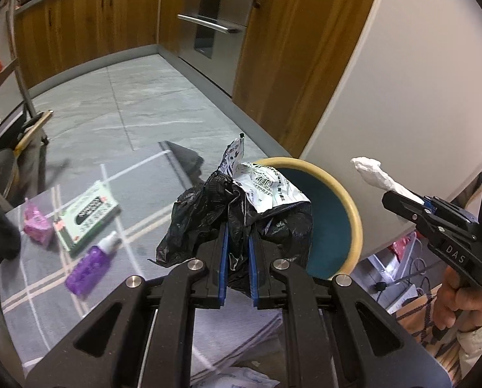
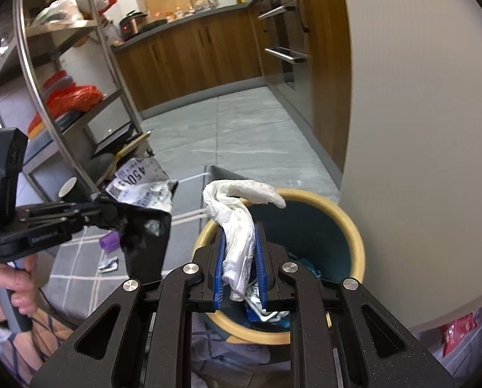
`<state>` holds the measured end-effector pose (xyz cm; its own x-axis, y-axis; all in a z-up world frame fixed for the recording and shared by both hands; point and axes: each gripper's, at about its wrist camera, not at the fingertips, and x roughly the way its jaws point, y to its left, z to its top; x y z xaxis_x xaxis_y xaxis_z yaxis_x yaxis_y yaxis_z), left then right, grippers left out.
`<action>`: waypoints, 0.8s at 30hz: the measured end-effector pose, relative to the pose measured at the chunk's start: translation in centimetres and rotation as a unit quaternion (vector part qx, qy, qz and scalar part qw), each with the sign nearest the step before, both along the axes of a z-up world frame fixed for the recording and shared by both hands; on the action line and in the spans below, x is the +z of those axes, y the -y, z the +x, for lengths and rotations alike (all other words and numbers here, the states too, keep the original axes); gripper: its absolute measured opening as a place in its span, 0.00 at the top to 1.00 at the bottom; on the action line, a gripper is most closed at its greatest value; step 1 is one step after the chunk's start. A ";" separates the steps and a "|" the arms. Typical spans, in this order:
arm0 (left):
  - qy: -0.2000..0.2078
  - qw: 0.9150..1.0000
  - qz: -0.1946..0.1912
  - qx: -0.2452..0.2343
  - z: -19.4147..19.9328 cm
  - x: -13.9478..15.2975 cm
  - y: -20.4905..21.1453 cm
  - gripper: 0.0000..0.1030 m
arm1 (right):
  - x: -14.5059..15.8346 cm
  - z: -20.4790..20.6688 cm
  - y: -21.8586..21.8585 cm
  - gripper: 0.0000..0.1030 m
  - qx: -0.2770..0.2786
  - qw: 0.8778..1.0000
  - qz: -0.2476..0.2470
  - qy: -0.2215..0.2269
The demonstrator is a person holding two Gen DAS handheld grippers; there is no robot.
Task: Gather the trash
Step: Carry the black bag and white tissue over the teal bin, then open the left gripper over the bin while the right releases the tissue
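Observation:
My left gripper [image 1: 238,226] is shut on a crumpled black plastic bag [image 1: 208,213] with a silver printed mailer [image 1: 267,187] bunched in it. The bundle hangs at the left rim of a round bin [image 1: 354,213], teal inside with a cream rim. My right gripper [image 2: 241,229] is shut on a crumpled white tissue [image 2: 237,210], held over the near left rim of the bin [image 2: 359,236]. Each gripper shows in the other's view: the right gripper [image 1: 394,199] with its tissue [image 1: 370,169] at right, the left gripper [image 2: 103,210] with its bag [image 2: 144,226] at left.
On the grey checked rug [image 1: 31,291] lie a purple spray bottle [image 1: 90,268], a green and white box [image 1: 86,218], a pink packet [image 1: 37,224] and a small foil scrap [image 2: 108,264]. A steel shelf rack [image 2: 63,97] stands left, wooden cabinets [image 1: 95,26] behind, a white wall [image 1: 418,80] right.

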<state>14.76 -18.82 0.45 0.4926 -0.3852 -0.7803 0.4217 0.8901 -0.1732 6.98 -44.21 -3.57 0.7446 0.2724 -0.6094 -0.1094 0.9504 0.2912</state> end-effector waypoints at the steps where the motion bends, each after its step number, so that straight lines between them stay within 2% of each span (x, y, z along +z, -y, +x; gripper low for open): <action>1: 0.000 1.000 0.000 -0.003 0.0 -0.1 0.3 0.91 | 0.0 0.0 0.2 0.82 -0.003 1.000 -0.002 0.000; 10: -0.012 1.000 0.003 -0.014 0.9 -1.6 4.0 0.90 | -0.1 -0.5 0.4 0.82 -0.006 1.000 -0.003 0.000; 20: -0.030 0.998 0.038 -0.049 1.7 -5.7 8.2 0.90 | -0.7 -0.3 1.1 0.82 -0.015 1.000 -0.005 -0.014; 24: -0.044 0.997 0.036 -0.054 2.4 -7.2 9.0 0.90 | -1.3 0.3 0.9 0.82 -0.014 0.999 -0.010 -0.027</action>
<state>17.16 -27.80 -6.73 0.3803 -0.3739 -0.8459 0.5017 0.8518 -0.1510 7.27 -45.06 -4.85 0.7171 0.2394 -0.6546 -0.0671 0.9585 0.2771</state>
